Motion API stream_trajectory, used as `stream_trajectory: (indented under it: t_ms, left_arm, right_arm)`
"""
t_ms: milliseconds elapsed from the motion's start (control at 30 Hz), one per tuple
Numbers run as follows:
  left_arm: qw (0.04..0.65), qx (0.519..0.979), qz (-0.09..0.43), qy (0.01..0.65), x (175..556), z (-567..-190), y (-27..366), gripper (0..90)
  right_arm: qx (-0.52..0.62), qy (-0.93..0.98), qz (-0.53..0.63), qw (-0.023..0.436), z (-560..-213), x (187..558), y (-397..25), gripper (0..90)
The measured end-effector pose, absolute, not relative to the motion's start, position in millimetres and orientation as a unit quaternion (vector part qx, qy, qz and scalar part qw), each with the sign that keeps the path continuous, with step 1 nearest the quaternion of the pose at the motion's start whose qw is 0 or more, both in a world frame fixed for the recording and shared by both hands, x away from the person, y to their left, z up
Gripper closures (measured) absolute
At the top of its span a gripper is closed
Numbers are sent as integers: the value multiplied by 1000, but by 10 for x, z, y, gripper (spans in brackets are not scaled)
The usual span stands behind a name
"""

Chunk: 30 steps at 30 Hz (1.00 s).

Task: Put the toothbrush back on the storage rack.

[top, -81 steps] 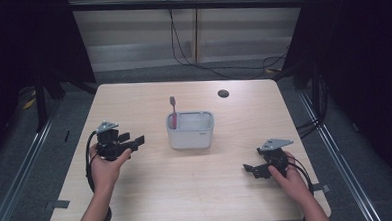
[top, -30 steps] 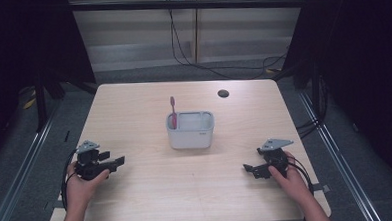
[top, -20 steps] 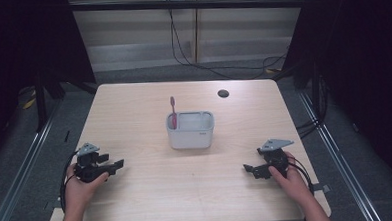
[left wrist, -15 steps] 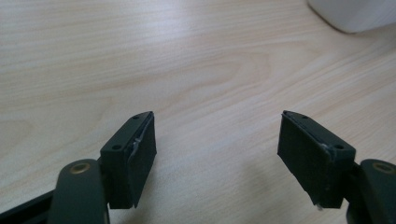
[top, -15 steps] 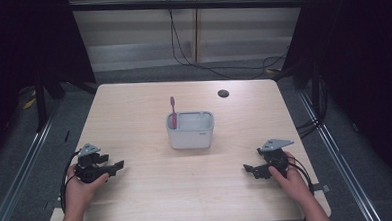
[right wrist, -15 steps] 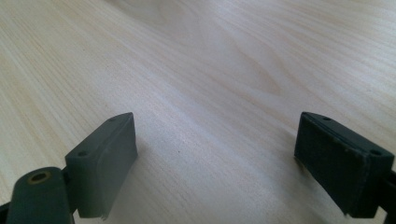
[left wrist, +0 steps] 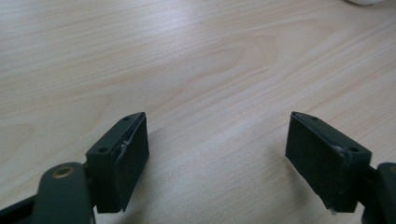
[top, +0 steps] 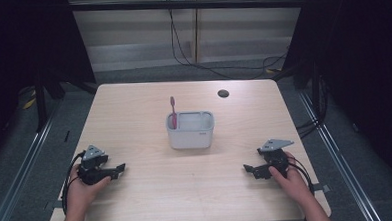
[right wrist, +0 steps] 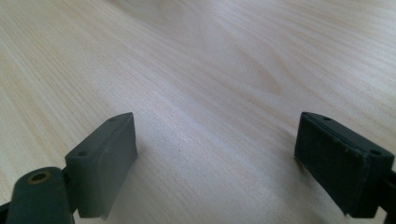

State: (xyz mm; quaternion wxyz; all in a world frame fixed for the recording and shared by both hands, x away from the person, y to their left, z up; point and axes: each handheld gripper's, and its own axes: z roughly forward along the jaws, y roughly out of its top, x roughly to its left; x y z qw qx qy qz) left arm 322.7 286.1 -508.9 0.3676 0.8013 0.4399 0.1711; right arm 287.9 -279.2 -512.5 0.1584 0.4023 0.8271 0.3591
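Note:
A white rectangular holder point(top: 190, 130) stands at the middle of the wooden table point(top: 149, 107), with a pink toothbrush point(top: 173, 112) upright in its left end. My left gripper point(top: 119, 169) rests low at the table's front left, jaws pointing right, open and empty. In the left gripper view its jaws stand wide apart point(left wrist: 217, 161) over bare wood. My right gripper point(top: 247, 169) rests at the front right, jaws pointing left, open and empty. The right gripper view has its jaws spread point(right wrist: 217, 161) just above the tabletop.
A small dark round spot point(top: 223, 94) lies near the table's far right edge. Dark curtains flank the table, and cables hang down the back wall. Metal rails run along the floor on both sides.
My left gripper pulled back from beside the holder to the front left and settled there. The right gripper has stayed put.

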Motion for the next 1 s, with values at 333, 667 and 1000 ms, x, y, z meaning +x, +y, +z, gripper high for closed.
stream_trajectory:
  t_ms: [333,667,1000]
  left_arm:
    - [354,810,181,431,3221,-5091,2822,171]
    - [355,809,178,433,3220,-5094,2809,160]
    - [354,807,179,437,3218,-5094,2799,155]
  right_arm:
    - [402,827,359,158,-5125,2879,-2792,125]
    - [403,827,359,158,-5124,2877,-2792,125]
    - [404,827,358,157,-5123,2875,-2791,125]
